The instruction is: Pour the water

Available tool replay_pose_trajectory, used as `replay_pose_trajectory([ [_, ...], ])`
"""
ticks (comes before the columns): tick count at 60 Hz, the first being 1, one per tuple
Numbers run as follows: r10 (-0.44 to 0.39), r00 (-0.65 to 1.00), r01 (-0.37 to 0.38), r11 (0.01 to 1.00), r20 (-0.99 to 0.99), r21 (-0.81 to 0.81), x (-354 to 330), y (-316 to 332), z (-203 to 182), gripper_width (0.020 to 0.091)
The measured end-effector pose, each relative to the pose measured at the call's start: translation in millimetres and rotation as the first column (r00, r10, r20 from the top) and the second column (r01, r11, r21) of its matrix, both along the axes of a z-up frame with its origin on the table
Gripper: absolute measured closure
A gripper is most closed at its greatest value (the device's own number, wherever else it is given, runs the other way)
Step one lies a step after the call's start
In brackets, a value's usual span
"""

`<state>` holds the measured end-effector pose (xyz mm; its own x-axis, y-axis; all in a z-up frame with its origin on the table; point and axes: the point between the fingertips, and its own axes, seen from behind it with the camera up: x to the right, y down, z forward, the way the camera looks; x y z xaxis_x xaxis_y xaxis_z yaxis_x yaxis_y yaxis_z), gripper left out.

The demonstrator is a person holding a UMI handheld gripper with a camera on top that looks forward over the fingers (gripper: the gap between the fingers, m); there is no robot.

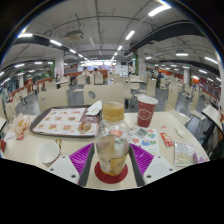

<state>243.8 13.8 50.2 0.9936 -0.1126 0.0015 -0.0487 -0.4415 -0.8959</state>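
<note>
Gripping a clear bottle (112, 150), gripper (112, 160) pads pressing.

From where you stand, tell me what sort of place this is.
Probably a fast-food restaurant or canteen. The gripper holds a clear bottle over a table bearing a food tray and a red paper cup; beyond stand rows of tables under strip ceiling lights.

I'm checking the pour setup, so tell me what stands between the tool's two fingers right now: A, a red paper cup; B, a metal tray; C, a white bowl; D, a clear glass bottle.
D: the clear glass bottle stands upright between the pink pads of the tool, while the red paper cup sits beyond them on the table.
</note>
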Motion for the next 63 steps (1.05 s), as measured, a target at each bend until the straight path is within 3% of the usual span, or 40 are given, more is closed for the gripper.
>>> replay_pose_trajectory([
  [1, 0.002, 1.0, -0.002, 1.0, -0.005, -0.007, -1.2, -1.6, 0.7, 0.0338],
  [3, -0.004, 1.0, 0.004, 1.0, -0.015, -0.023, -2.8, -6.4, 2.3, 0.0238],
  [5, -0.022, 1.0, 0.021, 0.999, -0.022, -0.049, -1.8, -12.8, 2.1, 0.0288],
  [9, -0.067, 0.997, 0.064, 0.994, -0.035, -0.085, 0.2, -29.3, 7.3, 0.0245],
  [28, -0.108, 0.993, 0.095, 0.967, -0.043, -0.236, -56.2, -164.2, 66.0, 0.0254],
  [49, -0.023, 1.0, 0.025, 0.977, 0.012, -0.214, -124.7, -248.4, 131.8, 0.0249],
  [63, 0.016, 0.998, -0.005, 0.981, 0.053, -0.195, -138.0, -255.1, 143.2, 0.0251],
])
